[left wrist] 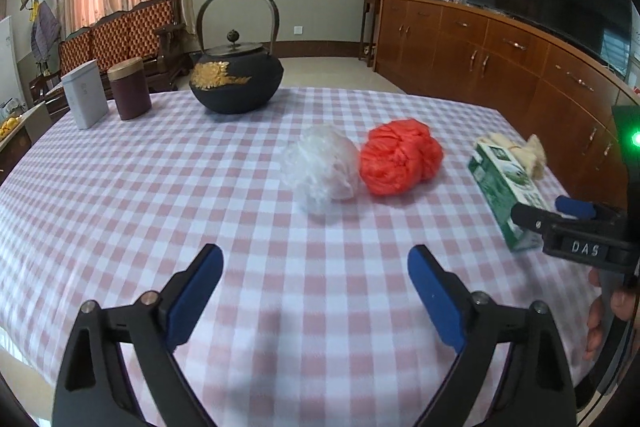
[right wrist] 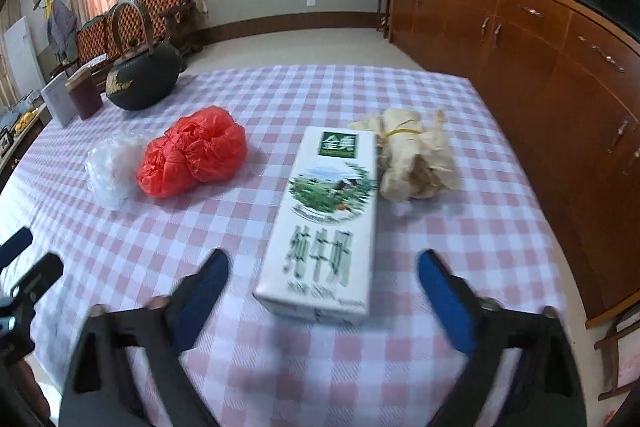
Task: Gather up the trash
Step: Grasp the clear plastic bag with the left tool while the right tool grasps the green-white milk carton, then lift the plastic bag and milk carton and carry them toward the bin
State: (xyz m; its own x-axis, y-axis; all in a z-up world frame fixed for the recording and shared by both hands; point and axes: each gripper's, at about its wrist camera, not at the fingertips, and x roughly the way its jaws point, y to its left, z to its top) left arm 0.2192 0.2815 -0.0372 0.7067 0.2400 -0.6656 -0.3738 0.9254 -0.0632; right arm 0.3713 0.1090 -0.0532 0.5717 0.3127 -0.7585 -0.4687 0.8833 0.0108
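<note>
Approach is underway: right gripper (right wrist: pixel 323 281) is hovering spread before the milk carton (right wrist: pixel 326 223) at frame centre, needing to straddle then pinch it

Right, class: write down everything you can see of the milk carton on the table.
The milk carton is a white cardboard box with a green logo, a pasture picture and green lettering. It lies flat on the checked tablecloth, unopened as far as shows, beside a tan paper bundle. The right claw stands open around its near end, not touching.
</note>
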